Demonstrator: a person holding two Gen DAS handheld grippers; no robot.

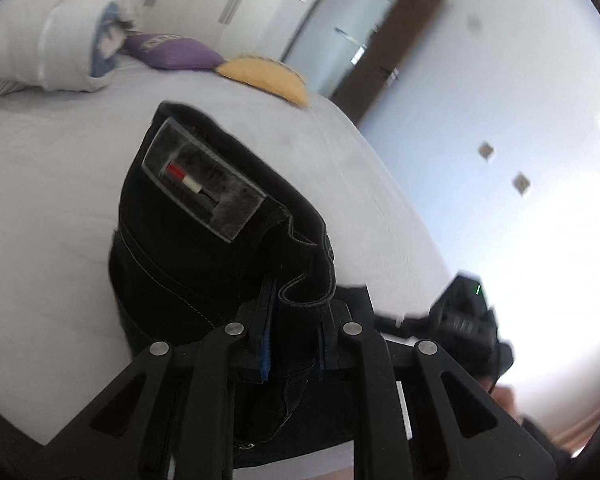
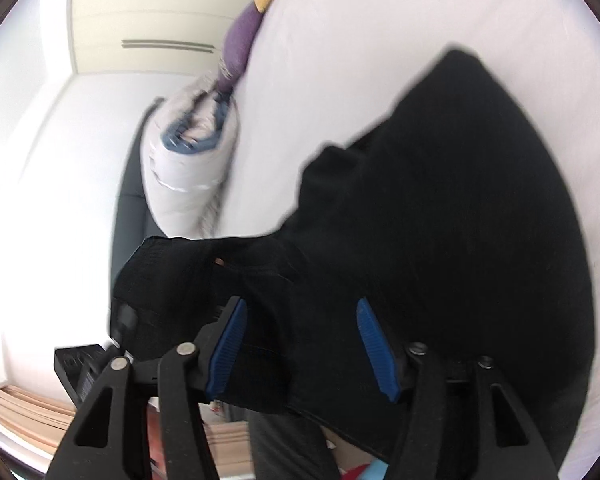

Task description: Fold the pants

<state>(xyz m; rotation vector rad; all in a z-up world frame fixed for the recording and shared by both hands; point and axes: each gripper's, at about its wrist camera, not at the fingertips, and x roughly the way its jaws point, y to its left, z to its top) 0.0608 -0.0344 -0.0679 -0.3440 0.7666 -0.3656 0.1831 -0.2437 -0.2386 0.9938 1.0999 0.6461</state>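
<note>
Black pants [image 1: 204,248] with a grey waistband label [image 1: 204,184] hang lifted over a white bed [image 1: 40,220]. My left gripper [image 1: 294,332] is shut on a bunched edge of the pants near the waistband. In the right wrist view the pants [image 2: 440,220] spread dark across the sheet. My right gripper [image 2: 304,348] has its blue pads [image 2: 228,344] well apart, with the pants cloth lying loosely between them. The right gripper [image 1: 464,320] also shows blurred at the lower right of the left wrist view.
A rolled white duvet [image 1: 40,40], a purple cushion [image 1: 172,52] and a yellow cushion [image 1: 264,78] lie at the bed's far end. A door [image 1: 340,28] and a white wall stand beyond. The duvet [image 2: 192,160] and a wood floor [image 2: 28,412] show in the right wrist view.
</note>
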